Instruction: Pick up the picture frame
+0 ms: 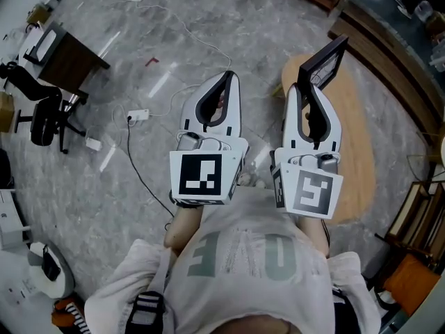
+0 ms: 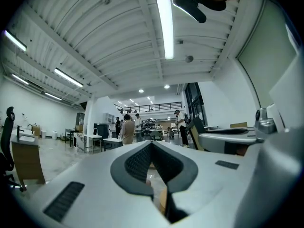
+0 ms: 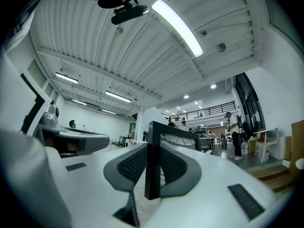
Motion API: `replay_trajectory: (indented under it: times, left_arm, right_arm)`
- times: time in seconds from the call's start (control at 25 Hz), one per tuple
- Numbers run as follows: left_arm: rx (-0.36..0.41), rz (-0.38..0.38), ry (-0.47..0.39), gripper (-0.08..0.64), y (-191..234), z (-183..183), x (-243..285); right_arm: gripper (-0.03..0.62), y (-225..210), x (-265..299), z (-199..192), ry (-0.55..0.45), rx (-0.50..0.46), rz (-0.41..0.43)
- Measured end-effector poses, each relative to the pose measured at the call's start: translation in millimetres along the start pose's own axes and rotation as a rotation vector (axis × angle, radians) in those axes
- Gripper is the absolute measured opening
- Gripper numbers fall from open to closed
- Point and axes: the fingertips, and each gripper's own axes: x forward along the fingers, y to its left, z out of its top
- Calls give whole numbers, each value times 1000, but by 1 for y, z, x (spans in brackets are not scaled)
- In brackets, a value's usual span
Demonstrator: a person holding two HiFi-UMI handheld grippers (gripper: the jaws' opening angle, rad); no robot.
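We work under bright, even light: one long ceiling tube (image 2: 165, 27) glares white above the left jaws, another above the right. Near the lens the jaws blur soft; the hall beyond them looks sharper. Both gripper views bend strongly and darken to black corners. The picture frame (image 3: 153, 160) between the right jaws reads as a dark silhouette. Pale reflections streak the glossy floor (image 1: 160, 82) ahead of the left jaws.

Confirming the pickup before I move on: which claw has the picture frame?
The right claw: the black picture frame has its edge clamped between the jaws. The left claw is shut, with nothing in it.
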Motion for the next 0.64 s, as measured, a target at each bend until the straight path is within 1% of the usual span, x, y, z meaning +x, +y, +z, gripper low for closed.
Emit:
replay_trajectory:
  times: [0.44,0.64]
  left_arm:
    - [3,-20,-2,9,2,5,9]
    - [-17,-32,5,9,-4,1,13]
  right_arm:
    - [84,0,6,6,-7,13,-6]
    - [84,-8,5,3,-6,19,-14]
